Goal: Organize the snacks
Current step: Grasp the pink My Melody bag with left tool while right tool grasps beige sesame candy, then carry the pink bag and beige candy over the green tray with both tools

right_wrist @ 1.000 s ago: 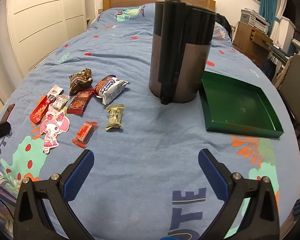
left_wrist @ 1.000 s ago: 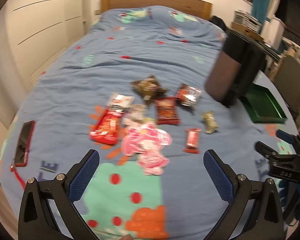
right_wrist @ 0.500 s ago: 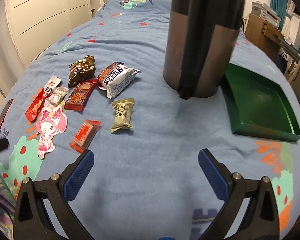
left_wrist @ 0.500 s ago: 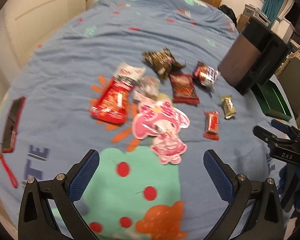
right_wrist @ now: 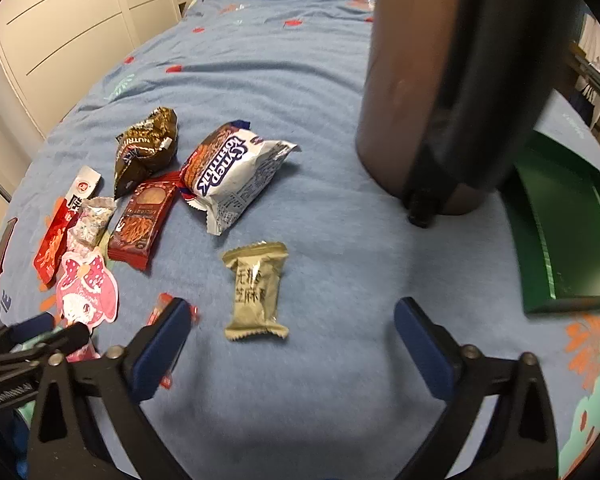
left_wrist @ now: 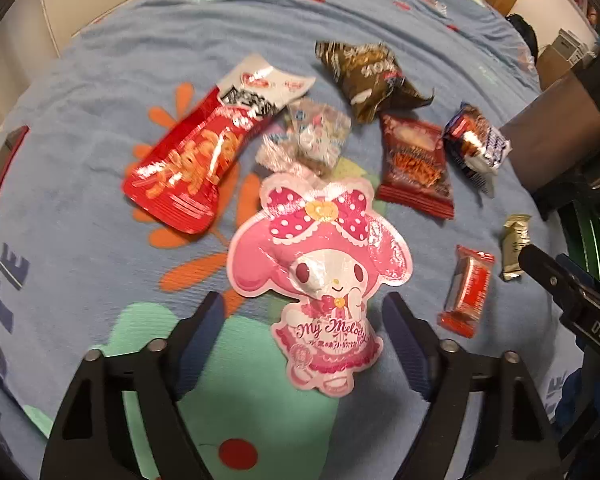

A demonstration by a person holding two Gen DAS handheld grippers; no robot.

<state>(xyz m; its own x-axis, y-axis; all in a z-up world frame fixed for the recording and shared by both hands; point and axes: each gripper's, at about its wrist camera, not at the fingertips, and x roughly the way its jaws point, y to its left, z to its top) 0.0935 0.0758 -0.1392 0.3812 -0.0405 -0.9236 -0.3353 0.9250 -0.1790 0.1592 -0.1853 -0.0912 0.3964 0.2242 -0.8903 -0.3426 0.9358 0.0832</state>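
Glossy pink die-cut character pouch (left_wrist: 320,276), crinkled foil snack packets (right_wrist: 235,176), blue fleecy bedspread (right_wrist: 320,60)

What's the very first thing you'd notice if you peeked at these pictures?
Probably the bright pink My Melody packet lying on the blue bedspread, its lower end between the open fingers of the left tool, which have just been closing in. Behind it, other snack packets lie spread out, the long red pouch loudest. In the right view, a big dark cylinder towers beside a green tray.

Both the left gripper (left_wrist: 304,332) and the right gripper (right_wrist: 291,336) have black angular frames, silver round screws at the joints, and dark blue ribbed pads (right_wrist: 420,344) inside.
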